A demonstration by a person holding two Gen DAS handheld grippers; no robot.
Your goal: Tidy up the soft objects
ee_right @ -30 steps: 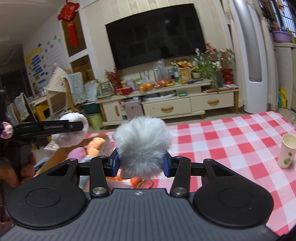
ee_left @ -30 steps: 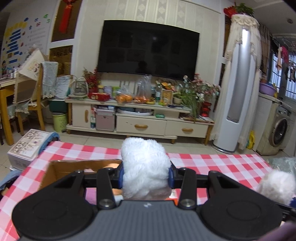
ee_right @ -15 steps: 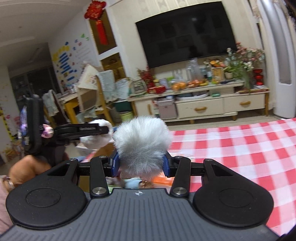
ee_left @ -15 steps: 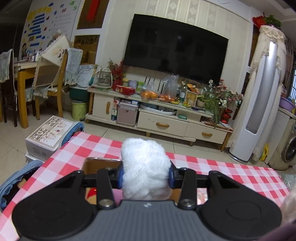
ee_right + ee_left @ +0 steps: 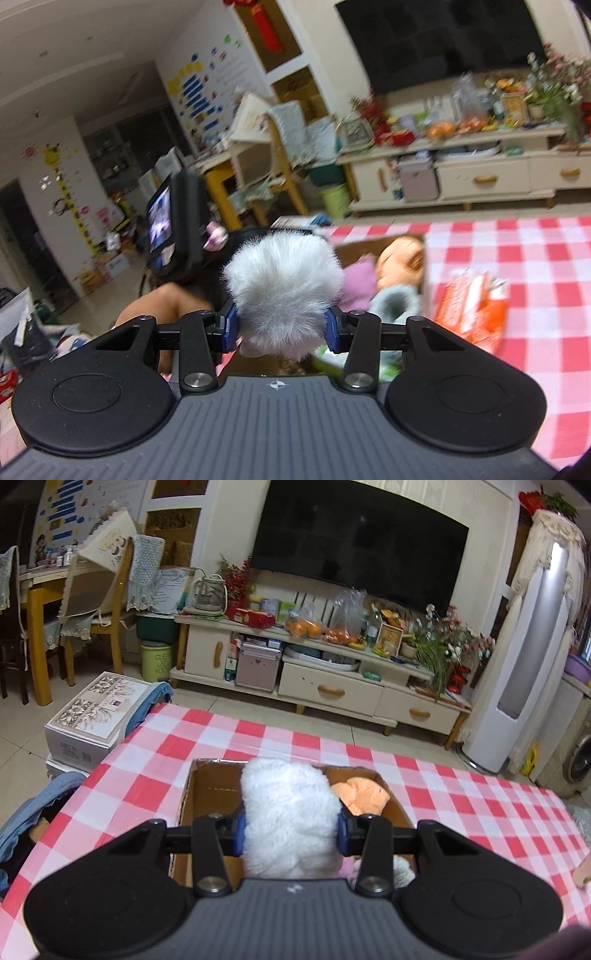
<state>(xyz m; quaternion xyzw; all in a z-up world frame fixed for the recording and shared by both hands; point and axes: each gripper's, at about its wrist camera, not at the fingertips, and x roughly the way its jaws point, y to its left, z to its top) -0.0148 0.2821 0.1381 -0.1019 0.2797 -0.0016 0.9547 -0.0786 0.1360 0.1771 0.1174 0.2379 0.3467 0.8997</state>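
My left gripper (image 5: 290, 832) is shut on a white fluffy plush (image 5: 288, 812) and holds it above an open cardboard box (image 5: 207, 794) on the red-checked table. An orange plush (image 5: 364, 794) lies in the box. My right gripper (image 5: 280, 328) is shut on a grey-white fluffy plush (image 5: 282, 284), held beside the same box (image 5: 369, 245). In the right wrist view the box holds a doll head (image 5: 400, 260), a purple plush (image 5: 360, 277) and a grey fluffy toy (image 5: 397, 304).
An orange and white packet (image 5: 472, 310) lies on the checked tablecloth (image 5: 535, 277) right of the box. The other hand-held gripper body with its screen (image 5: 173, 221) sits left of the box. Beyond the table edge are a TV cabinet (image 5: 325, 679), chairs and a carton (image 5: 92, 712).
Both grippers tilted down and closed in on the box. The left now looks into it from above. The right swung left, so the box is close ahead. Both plush toys stay gripped.
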